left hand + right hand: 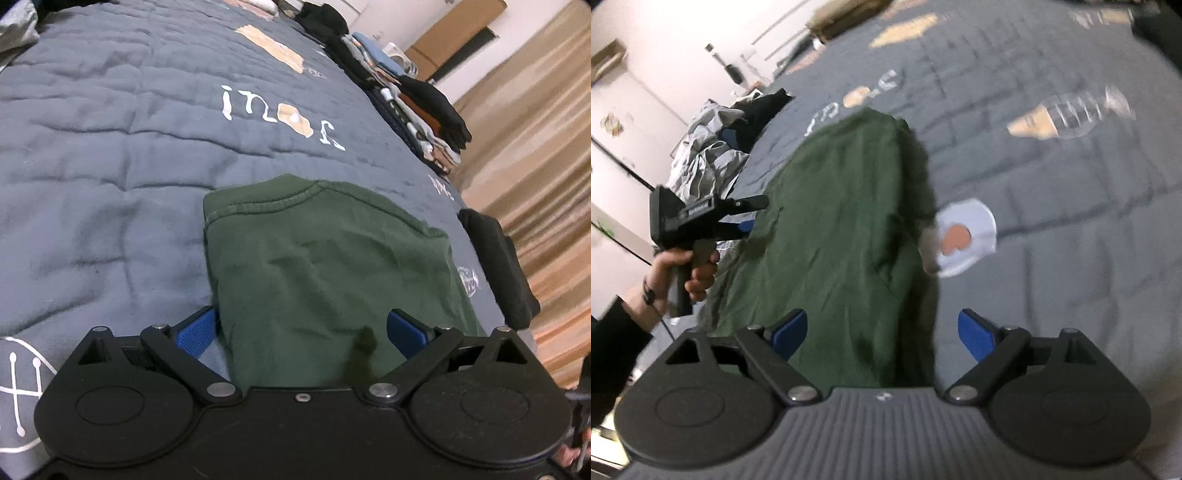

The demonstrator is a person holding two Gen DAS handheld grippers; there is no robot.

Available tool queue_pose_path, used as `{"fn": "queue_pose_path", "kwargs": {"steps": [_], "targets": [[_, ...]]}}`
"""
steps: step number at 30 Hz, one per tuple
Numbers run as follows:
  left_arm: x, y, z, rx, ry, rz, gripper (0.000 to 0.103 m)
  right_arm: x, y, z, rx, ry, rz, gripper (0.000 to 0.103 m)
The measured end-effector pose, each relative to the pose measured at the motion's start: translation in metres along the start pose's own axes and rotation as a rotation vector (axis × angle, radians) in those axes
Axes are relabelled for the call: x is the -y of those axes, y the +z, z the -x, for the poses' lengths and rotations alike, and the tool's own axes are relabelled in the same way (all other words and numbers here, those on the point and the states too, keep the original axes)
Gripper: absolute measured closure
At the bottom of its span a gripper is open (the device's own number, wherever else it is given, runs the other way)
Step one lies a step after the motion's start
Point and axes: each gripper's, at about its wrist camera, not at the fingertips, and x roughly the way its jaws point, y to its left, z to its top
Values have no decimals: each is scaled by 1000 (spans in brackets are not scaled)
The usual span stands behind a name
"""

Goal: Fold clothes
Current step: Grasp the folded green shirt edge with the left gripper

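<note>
The dark green shirt lies folded on the grey-blue quilted bed, near its edge beside the stacks of folded clothes. The left gripper hangs over one end, fingers spread wide and released, the cloth between them but not pinched. The right gripper likewise stands wide apart, grasping nothing, over the shirt's other end.

T-shirt lies flat on quilt, collar at 12 in left wrist view. Folded clothes stack along quilt edge at 1–2; another folded garment at 3. Unfolded clothes pile at 10 in right wrist view.
</note>
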Motion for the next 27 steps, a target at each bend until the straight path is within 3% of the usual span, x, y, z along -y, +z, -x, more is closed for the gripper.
{"fn": "queue_pose_path", "kwargs": {"steps": [4, 9, 17, 20, 22, 25, 27], "targets": [[-1, -3, -2, 14, -5, -8, 3, 20, -1, -13, -61, 57, -77, 9], [-1, -5, -4, 28, -12, -22, 1, 21, 1, -28, -109, 213, -121, 5], [-3, -4, -5, 36, -27, -12, 1, 16, 13, -53, -173, 256, -102, 0], [-3, 2, -5, 27, -76, 28, 3, 5, 18, -52, -193, 283, -117, 0], [-3, 6, -5, 15, -135, 49, 8, -4, 15, -49, -211, 313, -56, 0], [-4, 7, -7, -6, -133, 25, 19, 6, 8, -53, -222, 293, -38, 3], [-9, 8, -12, -13, -125, 41, 21, 19, 7, -56, -185, 329, -128, 2]]}}
